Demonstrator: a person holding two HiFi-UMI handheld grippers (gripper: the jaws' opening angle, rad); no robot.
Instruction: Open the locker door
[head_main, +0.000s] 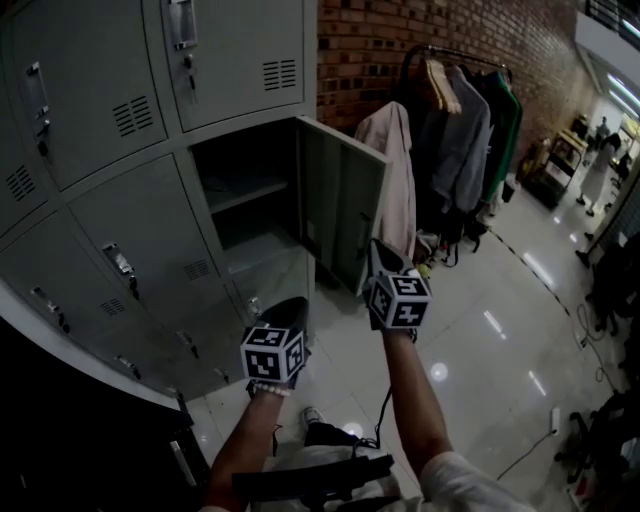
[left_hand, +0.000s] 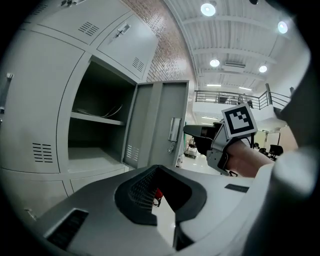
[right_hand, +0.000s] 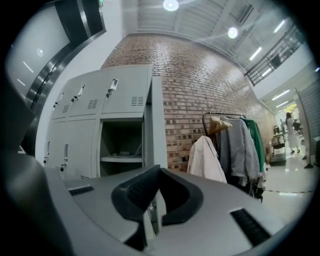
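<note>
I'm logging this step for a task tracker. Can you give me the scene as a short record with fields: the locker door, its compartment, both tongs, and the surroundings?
locker door: swung open
compartment: exposed, with a shelf inside
right tongs: shut, beside the door's free edge; can't tell whether they touch it
left tongs: shut, holding nothing, apart from the door
neighbouring lockers: doors closed
surroundings: clothes rack against a brick wall, to the right of the lockers

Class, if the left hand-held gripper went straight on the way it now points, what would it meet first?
Most likely the open grey metal locker door, which lies straight ahead of it, though the depth is hard to judge.
</note>
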